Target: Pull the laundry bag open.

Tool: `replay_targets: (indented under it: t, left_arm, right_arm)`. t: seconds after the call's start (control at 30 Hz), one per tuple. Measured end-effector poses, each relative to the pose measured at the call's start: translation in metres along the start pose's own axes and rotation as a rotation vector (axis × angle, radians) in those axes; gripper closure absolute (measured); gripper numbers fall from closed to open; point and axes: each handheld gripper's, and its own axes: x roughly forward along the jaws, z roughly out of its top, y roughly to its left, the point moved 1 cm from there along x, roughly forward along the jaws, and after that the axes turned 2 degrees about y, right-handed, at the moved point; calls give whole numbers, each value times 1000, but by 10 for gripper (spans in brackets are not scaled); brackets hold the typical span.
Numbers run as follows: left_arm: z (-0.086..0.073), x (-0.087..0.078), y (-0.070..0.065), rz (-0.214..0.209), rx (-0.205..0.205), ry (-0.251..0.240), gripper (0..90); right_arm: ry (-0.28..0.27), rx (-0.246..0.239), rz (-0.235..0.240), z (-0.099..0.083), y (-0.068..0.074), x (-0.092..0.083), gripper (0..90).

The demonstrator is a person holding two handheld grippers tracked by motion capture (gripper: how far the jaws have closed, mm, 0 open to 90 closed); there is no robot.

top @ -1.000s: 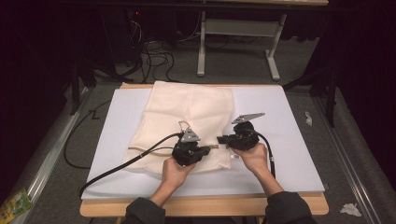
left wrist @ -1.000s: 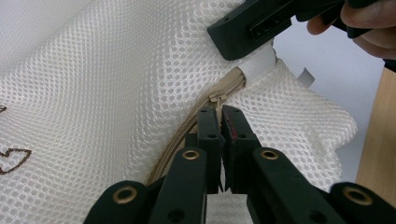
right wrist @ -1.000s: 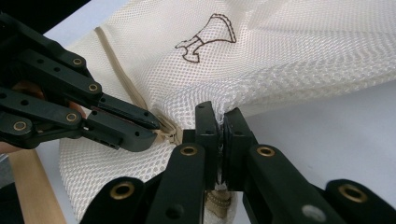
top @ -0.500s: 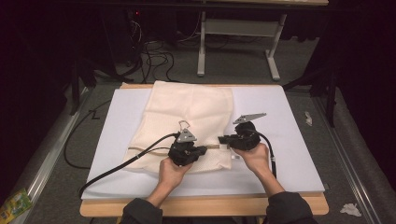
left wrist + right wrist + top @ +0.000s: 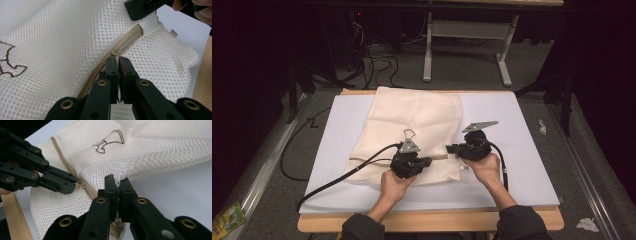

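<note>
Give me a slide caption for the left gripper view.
Left gripper shut on the zipper pull of a white mesh laundry bag, right gripper pinching the zipper's end.

No legible text or labels anywhere

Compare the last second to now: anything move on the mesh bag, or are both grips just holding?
Nothing visibly changed. The left gripper stays shut on the zipper pull, the right gripper stays shut on the mesh bag at its corner, and the bag lies as before on the white board.
</note>
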Motion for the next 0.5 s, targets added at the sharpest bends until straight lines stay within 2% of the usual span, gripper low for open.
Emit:
replay_targets:
  t: [0.3, 0.5]
  left_arm:
    - [-4, 1, -2, 8, 9, 4, 874]
    - [-7, -3, 4, 16, -9, 5, 874]
  right_arm:
    - [-6, 5, 0, 2, 1, 0, 887]
    - [-13, 15, -3, 0, -4, -4, 887]
